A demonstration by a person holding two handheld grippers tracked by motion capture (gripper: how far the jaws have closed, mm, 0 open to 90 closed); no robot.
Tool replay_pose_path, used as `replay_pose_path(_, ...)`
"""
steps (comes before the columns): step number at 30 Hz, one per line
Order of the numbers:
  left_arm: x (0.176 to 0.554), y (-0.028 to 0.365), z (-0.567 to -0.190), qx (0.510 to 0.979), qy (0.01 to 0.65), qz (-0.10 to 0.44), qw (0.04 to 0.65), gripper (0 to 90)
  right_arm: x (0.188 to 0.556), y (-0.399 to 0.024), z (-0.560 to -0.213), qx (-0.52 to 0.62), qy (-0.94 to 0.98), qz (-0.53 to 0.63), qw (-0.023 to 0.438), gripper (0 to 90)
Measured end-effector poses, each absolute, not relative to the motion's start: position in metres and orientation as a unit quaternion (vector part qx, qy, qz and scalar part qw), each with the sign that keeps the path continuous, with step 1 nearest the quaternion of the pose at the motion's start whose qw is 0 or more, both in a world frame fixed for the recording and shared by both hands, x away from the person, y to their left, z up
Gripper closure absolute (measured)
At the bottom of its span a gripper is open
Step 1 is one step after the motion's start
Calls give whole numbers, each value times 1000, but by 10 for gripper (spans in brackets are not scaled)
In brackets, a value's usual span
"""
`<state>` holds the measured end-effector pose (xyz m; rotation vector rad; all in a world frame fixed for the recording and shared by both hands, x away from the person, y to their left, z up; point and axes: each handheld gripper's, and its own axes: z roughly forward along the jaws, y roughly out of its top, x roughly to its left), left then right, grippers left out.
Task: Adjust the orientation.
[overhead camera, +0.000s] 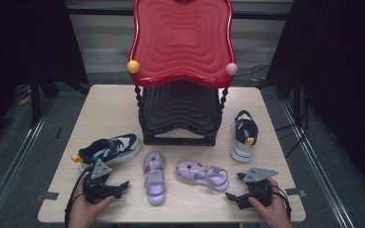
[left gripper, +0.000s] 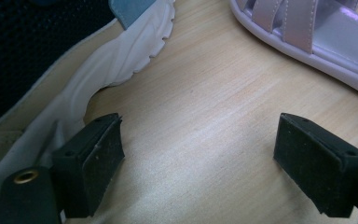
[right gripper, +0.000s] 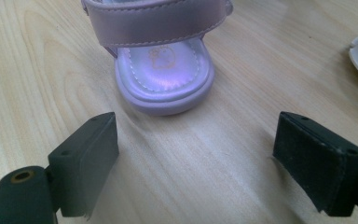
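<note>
Both grippers stand wide open and empty, low over the table (overhead camera: 104,109). The right gripper (overhead camera: 235,187) faces the heel of the right sandal (overhead camera: 202,174), close ahead of its jaws. The left gripper (overhead camera: 121,186) sits between the sneaker (overhead camera: 109,149) and the left sandal (overhead camera: 154,178), near both, touching neither.

Risks, as judged: the right jaws may push the light sandal along the table instead of straddling it; a grip on the soft strap alone may slip or let it swing; the left gripper may nudge the sneaker's sole.
</note>
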<state>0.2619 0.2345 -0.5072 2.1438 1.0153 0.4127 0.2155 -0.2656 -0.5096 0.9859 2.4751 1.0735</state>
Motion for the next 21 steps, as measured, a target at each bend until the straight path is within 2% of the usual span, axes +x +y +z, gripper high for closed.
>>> replay_pose_path(12,262,234,-507,831,395,158,359,143,216,-266,-510,340,854,371,134,132)
replay_pose_path(17,258,226,-503,835,394,134,359,163,216,-266,-510,339,854,371,133,132)
replay_pose_path(21,248,213,-495,845,363,119,373,167,216,-266,-510,339,854,371,133,132)
